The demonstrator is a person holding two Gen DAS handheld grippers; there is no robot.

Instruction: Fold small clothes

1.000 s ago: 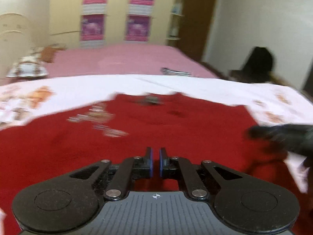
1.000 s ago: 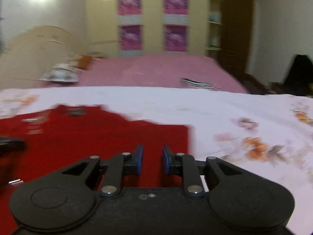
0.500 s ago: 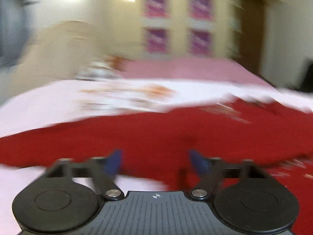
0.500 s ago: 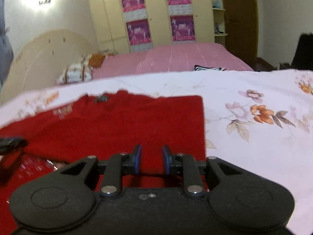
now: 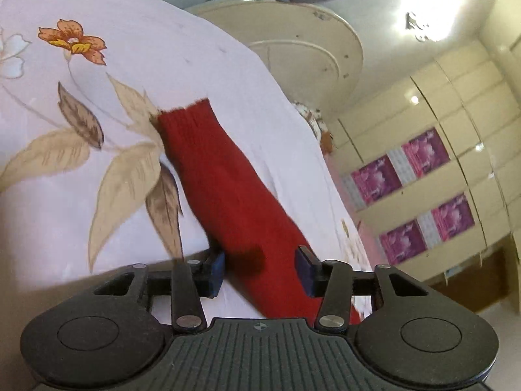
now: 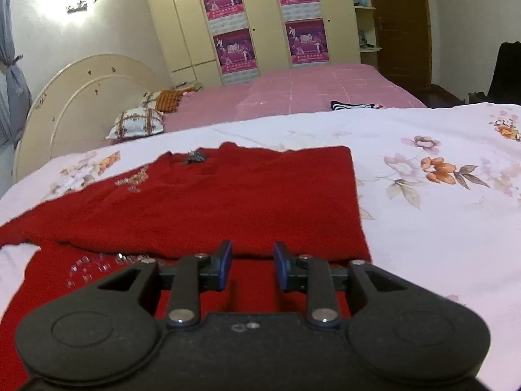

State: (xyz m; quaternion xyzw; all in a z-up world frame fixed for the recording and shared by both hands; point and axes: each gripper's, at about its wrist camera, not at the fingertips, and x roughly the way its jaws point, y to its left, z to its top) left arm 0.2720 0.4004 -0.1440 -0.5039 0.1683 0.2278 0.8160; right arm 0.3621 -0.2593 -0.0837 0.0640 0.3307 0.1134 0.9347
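The spread left gripper point(image 5: 259, 272) is straddling the red knitted sweater's point(image 6: 208, 205) unfolded sleeve point(image 5: 221, 182), seemingly mid-fold, while the parted right gripper point(image 6: 252, 265) is hovering.

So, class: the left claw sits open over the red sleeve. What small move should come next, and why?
Probably lower and shut the left claw on the sleeve. Its jaws stand open on either side of the sleeve, which lies stretched out on the sheet, not yet folded in. The right claw is open over the sweater's body, whose right side already looks folded over.
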